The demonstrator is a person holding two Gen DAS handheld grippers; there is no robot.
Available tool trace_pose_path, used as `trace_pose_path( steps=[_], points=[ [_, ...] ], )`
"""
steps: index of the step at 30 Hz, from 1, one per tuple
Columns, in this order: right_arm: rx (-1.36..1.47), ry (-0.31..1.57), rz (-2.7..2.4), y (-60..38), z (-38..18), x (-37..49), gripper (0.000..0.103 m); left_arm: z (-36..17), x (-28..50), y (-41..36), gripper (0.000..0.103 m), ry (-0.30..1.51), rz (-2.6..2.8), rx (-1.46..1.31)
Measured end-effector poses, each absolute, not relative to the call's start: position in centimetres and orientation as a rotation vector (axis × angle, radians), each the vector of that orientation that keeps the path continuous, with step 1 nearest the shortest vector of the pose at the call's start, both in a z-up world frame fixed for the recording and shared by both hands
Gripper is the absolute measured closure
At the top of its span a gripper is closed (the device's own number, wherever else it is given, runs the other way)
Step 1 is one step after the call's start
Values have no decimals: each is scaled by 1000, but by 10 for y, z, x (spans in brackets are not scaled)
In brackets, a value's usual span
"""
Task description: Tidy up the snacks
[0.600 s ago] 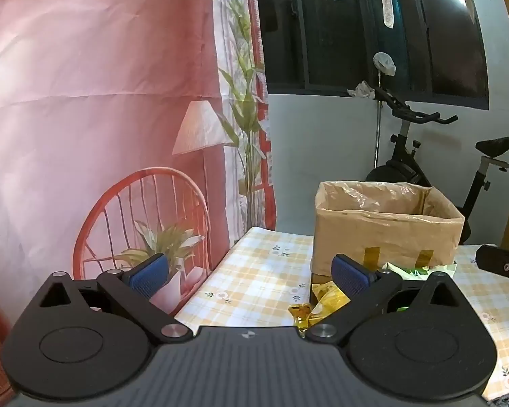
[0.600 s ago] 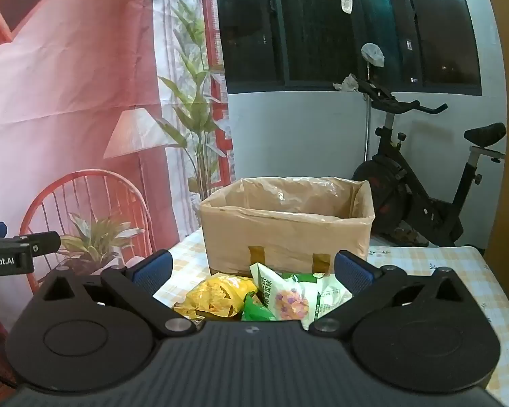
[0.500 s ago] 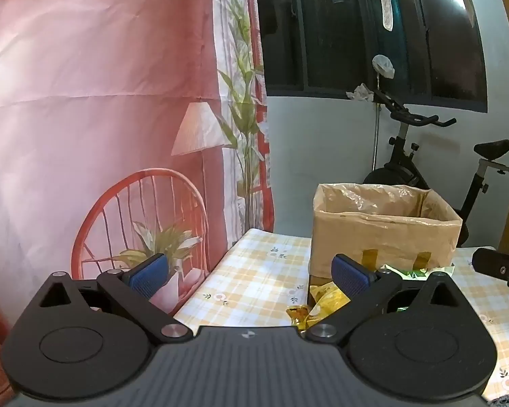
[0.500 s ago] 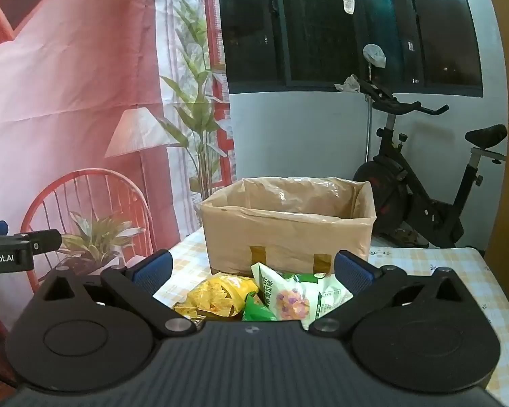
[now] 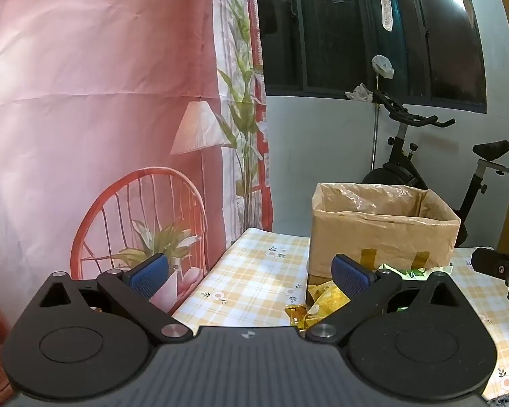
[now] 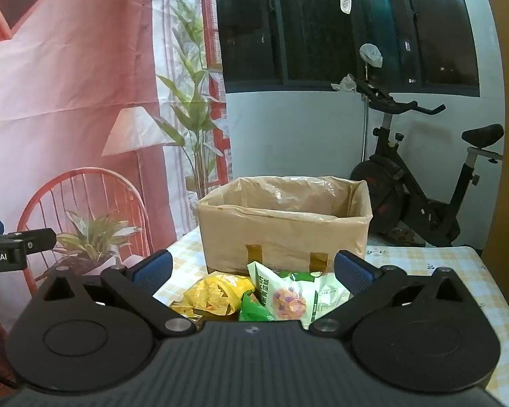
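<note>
A cardboard box (image 6: 285,227) lined with a plastic bag stands open on the checked tablecloth (image 5: 254,278); it also shows in the left wrist view, box (image 5: 383,230). In front of it lie a yellow chip bag (image 6: 217,293), a small green packet (image 6: 254,310) and a white-and-green snack bag (image 6: 288,296). My right gripper (image 6: 252,269) is open just short of these bags, nothing between its pads. My left gripper (image 5: 249,271) is open over the table's left part, with the yellow bag (image 5: 325,300) by its right finger. The bags' near ends are hidden behind the gripper bodies.
A pink printed backdrop (image 5: 101,101) hangs along the table's left edge. An exercise bike (image 6: 424,186) stands behind the table by the white wall. The other gripper's tip shows at the right edge of the left wrist view and the left edge of the right wrist view.
In the left wrist view the scene has slid slightly left and down, the box sitting a little lower. The right wrist view is nearly unchanged. Both grippers stay open.
</note>
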State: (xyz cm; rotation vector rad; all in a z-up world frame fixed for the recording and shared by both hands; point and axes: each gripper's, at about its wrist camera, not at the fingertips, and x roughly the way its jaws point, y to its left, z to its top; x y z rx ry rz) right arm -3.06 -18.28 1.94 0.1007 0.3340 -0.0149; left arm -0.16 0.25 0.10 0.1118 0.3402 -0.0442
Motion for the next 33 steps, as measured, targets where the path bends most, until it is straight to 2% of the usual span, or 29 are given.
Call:
trace_pose_path(
  steps=[33],
  points=[
    [106,342,-34,-184,15,-31,0,-5,3,4,0,360,-58,121]
  ],
)
